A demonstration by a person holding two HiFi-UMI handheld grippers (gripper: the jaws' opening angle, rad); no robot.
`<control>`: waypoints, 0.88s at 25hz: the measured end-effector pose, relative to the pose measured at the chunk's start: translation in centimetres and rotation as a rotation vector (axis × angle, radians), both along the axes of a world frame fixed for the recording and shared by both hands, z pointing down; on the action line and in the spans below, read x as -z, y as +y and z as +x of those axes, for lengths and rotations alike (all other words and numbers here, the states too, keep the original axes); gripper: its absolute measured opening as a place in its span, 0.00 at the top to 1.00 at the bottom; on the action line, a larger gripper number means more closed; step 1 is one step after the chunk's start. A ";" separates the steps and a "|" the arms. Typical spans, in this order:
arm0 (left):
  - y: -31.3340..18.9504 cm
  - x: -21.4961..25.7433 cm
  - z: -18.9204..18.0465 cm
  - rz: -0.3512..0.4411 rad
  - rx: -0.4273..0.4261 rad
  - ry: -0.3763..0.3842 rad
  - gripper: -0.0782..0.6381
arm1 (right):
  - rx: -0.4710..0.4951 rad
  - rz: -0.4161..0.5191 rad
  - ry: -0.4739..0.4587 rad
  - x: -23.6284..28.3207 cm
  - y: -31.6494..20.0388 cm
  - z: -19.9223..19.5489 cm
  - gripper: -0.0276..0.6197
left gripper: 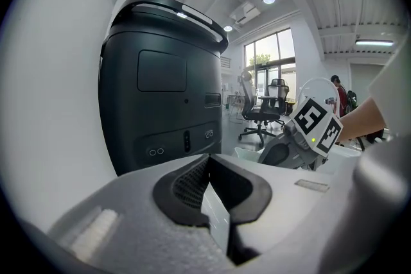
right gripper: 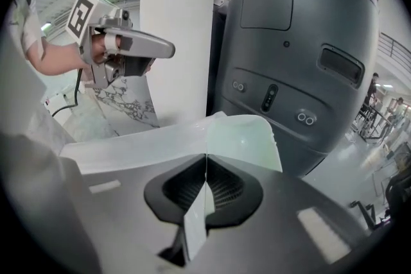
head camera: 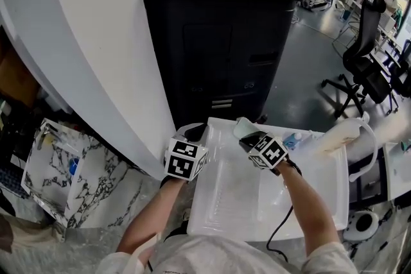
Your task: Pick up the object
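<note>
A white, slightly see-through plastic tray (head camera: 257, 202) is in front of me, its far rim held by both grippers. My left gripper (head camera: 192, 133) is shut on the rim at the far left corner. In the left gripper view the thin white edge (left gripper: 215, 215) runs between the closed jaws of that gripper (left gripper: 207, 160). My right gripper (head camera: 245, 129) is shut on the far rim a little to the right. In the right gripper view its jaws (right gripper: 206, 160) pinch the rim, and the tray's corner (right gripper: 241, 138) stands up beyond them.
A tall black machine (head camera: 218, 29) stands just beyond the tray. A white column (head camera: 96, 42) rises at the left, with a marble-patterned slab (head camera: 64, 163) below it. A black office chair (head camera: 366, 54) is at the far right, and a white curved object (head camera: 340, 135) lies by the tray's right edge.
</note>
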State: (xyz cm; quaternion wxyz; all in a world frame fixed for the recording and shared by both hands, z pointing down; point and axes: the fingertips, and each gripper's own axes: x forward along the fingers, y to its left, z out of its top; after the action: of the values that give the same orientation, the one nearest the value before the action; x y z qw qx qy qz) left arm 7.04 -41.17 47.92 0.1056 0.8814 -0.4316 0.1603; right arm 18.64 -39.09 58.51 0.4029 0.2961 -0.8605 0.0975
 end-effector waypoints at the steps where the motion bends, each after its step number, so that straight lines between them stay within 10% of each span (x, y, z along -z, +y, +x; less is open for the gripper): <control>1: 0.0 0.1 0.1 0.002 -0.001 0.000 0.88 | -0.008 0.007 -0.016 0.5 0.0 0.1 0.94; 22: 0.5 3.1 2.8 0.054 -0.014 0.021 0.88 | -0.205 0.247 -0.339 13.6 -0.2 2.3 0.94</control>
State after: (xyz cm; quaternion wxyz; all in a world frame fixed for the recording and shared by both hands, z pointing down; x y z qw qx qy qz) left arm 9.86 -40.63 44.81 0.0855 0.8885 -0.4286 0.1400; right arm 20.90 -39.34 44.91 0.2013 0.4084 -0.8867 0.0800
